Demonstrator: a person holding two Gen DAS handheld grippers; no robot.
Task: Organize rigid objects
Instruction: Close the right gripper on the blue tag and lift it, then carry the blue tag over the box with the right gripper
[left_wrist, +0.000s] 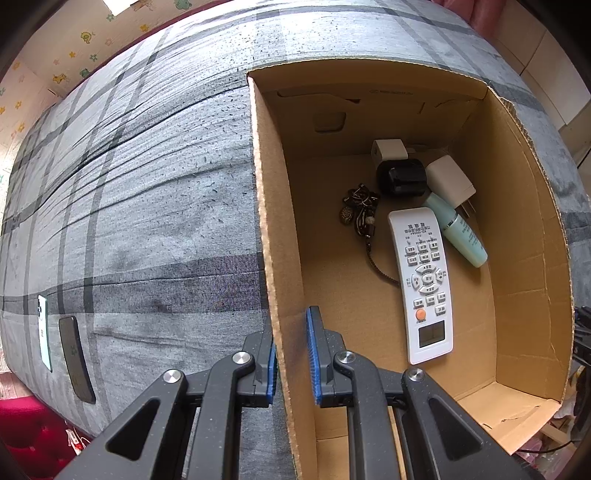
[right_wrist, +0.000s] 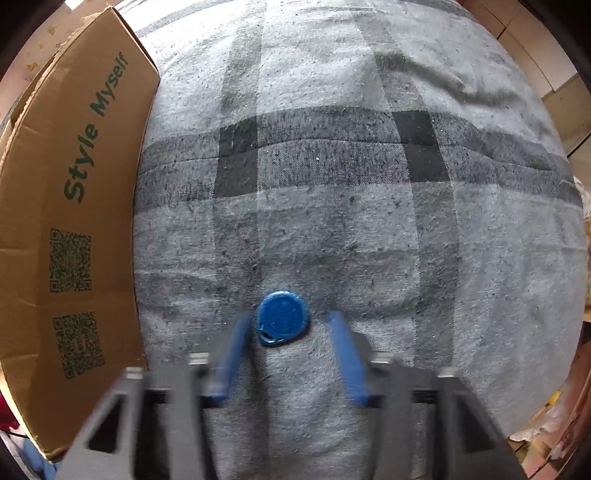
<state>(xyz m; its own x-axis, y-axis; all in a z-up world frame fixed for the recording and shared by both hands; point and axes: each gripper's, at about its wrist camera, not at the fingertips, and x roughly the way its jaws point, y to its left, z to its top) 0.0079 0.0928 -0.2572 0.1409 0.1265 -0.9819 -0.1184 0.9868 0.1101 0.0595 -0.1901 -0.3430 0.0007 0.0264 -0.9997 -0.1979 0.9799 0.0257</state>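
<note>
An open cardboard box (left_wrist: 524, 229) stands on a grey plaid bedcover (left_wrist: 147, 184). My left gripper (left_wrist: 291, 326) is shut on the box's left wall, one blue pad on each side of it. Inside lie a white remote (left_wrist: 424, 280), a teal tube (left_wrist: 461, 232), a black block (left_wrist: 400, 177), two white chargers (left_wrist: 448, 179) and a dark keychain (left_wrist: 360, 214). In the right wrist view, a blue round tag (right_wrist: 282, 317) lies flat on the cover between the blurred fingers of my right gripper (right_wrist: 289, 320). The left finger is close beside the tag and the right one stands apart from it.
Two phones, one white (left_wrist: 43, 332) and one dark (left_wrist: 75, 358), lie at the bed's left edge. The box's printed outer side (right_wrist: 74, 221) stands just left of the right gripper. A red surface (left_wrist: 29, 435) shows below the bed edge.
</note>
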